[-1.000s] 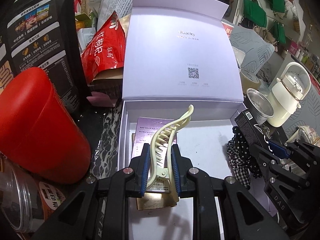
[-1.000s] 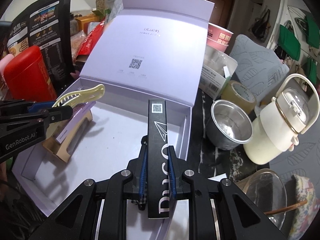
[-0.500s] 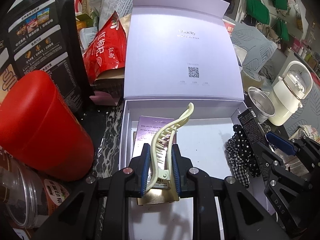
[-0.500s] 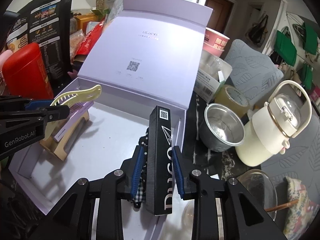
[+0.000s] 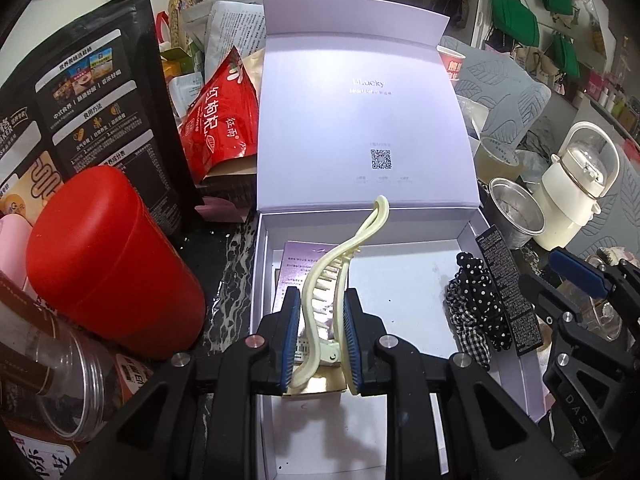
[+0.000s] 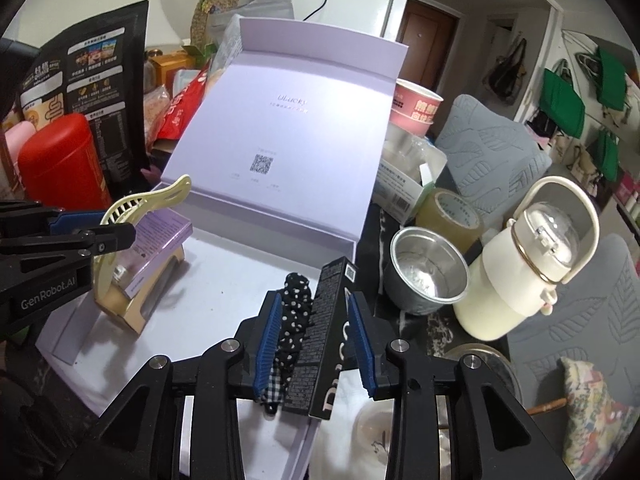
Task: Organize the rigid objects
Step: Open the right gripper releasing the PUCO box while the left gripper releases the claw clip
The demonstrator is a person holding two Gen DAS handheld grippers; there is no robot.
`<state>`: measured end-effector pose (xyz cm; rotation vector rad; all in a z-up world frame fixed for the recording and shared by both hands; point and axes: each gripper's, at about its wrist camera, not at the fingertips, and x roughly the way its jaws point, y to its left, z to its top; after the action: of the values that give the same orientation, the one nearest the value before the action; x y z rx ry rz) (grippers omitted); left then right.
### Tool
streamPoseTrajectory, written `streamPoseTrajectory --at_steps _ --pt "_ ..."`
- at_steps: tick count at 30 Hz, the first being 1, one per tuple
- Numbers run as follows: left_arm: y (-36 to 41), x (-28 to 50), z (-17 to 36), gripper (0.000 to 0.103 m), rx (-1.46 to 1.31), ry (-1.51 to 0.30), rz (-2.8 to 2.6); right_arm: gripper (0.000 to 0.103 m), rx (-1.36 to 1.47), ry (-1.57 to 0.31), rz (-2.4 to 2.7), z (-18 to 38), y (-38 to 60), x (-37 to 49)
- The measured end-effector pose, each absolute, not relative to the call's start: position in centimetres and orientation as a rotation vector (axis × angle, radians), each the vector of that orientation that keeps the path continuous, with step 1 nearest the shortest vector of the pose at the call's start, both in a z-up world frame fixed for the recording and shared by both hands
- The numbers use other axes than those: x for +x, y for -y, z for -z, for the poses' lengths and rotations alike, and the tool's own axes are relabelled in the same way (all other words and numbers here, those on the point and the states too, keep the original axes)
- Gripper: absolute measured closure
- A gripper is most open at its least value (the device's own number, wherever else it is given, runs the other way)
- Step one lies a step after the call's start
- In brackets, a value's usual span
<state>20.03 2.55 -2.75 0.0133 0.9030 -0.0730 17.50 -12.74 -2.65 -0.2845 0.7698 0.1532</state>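
An open lilac gift box (image 5: 404, 292) (image 6: 224, 268) lies with its lid up. My left gripper (image 5: 319, 340) is shut on a cream hair claw clip (image 5: 340, 268), held over a purple card box (image 5: 296, 268) in the box's left part; the clip also shows in the right wrist view (image 6: 132, 204). My right gripper (image 6: 314, 344) is open. Between its spread pads a long black carton (image 6: 328, 332) leans against the box's right wall beside a black dotted scrunchie (image 6: 294, 312). Both also show in the left wrist view: the carton (image 5: 506, 292) and the scrunchie (image 5: 474, 304).
A red canister (image 5: 108, 260) and black food bag (image 5: 92, 120) stand left of the box. A red snack bag (image 5: 220, 116) lies behind. A steel cup (image 6: 428, 272), tape roll (image 6: 452, 216) and cream kettle (image 6: 536, 260) stand to the right.
My right gripper has opened and let go of the black carton, which now leans tilted against the box's right wall. My left gripper still holds the clip and has drawn back slightly.
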Motion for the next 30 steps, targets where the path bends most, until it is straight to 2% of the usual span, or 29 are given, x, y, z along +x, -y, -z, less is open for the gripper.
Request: streamPoseTrajectory --at_steps 21,24,30 --pt "-3.1 15.0 -3.8 0.082 0.017 -0.758 0.085 0.069 -0.224 -0.661 -0.186 -2.6 12.7 13.2" --pt "-2.9 13.8 -5.0 0.082 0.018 -0.728 0.087 0.065 -0.224 -0.64 -0.185 -3.6 12.8 12.2" --pt "-2.6 11.7 -6.9 0.082 0.029 -0.676 0.097 0.064 -0.221 -0.596 -0.182 -5.4 13.0 10.2"
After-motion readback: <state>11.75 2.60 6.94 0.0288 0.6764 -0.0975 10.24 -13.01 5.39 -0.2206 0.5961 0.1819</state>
